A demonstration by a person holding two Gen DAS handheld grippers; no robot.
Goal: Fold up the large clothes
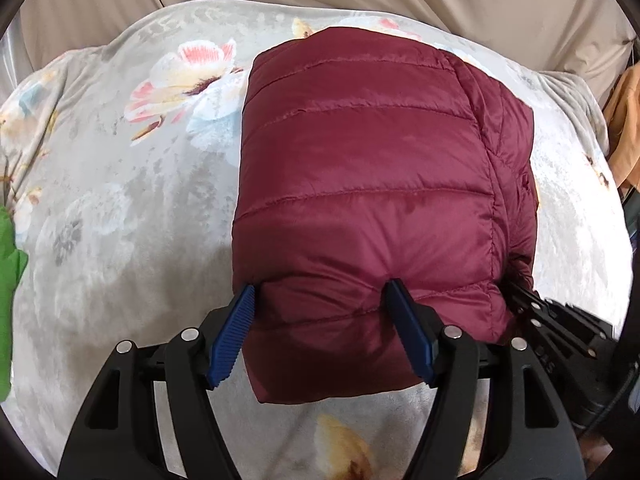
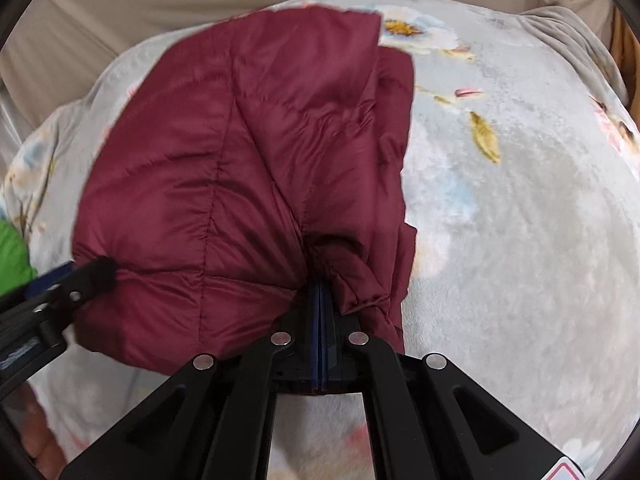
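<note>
Two grippers work the near edge of one maroon quilted puffer jacket (image 1: 360,184): the left gripper (image 1: 320,332) has its blue ribbed pads spread wide around the puffy near-left corner, apparently bracing rather than pinching, while the right gripper (image 2: 322,320) is clamped tight on a bunched fold at the near-right corner, probably to carry that edge over; the jacket lies part-folded on a grey floral plush blanket (image 1: 120,200), a green cloth (image 1: 8,300) at the left margin
</note>
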